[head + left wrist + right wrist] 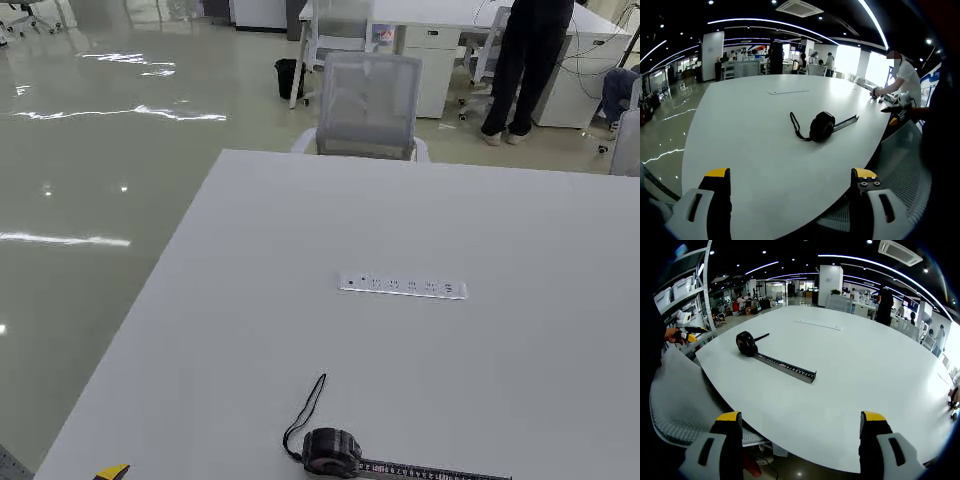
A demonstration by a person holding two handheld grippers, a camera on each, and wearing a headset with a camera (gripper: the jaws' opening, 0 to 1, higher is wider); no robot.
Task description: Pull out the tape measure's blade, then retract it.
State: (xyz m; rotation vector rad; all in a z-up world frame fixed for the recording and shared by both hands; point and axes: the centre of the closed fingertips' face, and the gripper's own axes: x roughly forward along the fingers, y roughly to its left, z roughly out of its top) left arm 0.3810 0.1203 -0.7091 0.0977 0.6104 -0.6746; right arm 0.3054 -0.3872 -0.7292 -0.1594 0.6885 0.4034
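A broad white table [400, 220] is taking up most of the head view. A grey mesh chair [368, 105] is standing at its far edge, and a white power strip [403, 286] is lying flat near its middle.

The tape measure [332, 452] is sitting close to the table's near edge. Its dark round case is resting on the surface and its blade [785, 367] is lying drawn out flat. A black wrist strap [305, 410] is curling away from the case toward the far side.

In the head view the blade is running from the case to the person's right, roughly along the near edge, so the tool's long axis is lying crosswise in front of the person.

The left claw [791, 173] is hanging off the near edge with its jaws spread wide and nothing between them. From it the case [822, 126] is lying ahead and slightly right, with the blade trailing off beyond it.

The right claw [800, 416] is likewise gaping and gripping nothing, and is also hovering off the table's edge. From it the blade's free end is pointing roughly toward the claw, while the case [746, 343] is sitting farther off to the left.

The pull-out is looking done and the retraction is looking not yet done. The left claw is appearing nearer the case and the right nearer the blade tip. Steadying the case from the left side is probably mattering most for the coming move.
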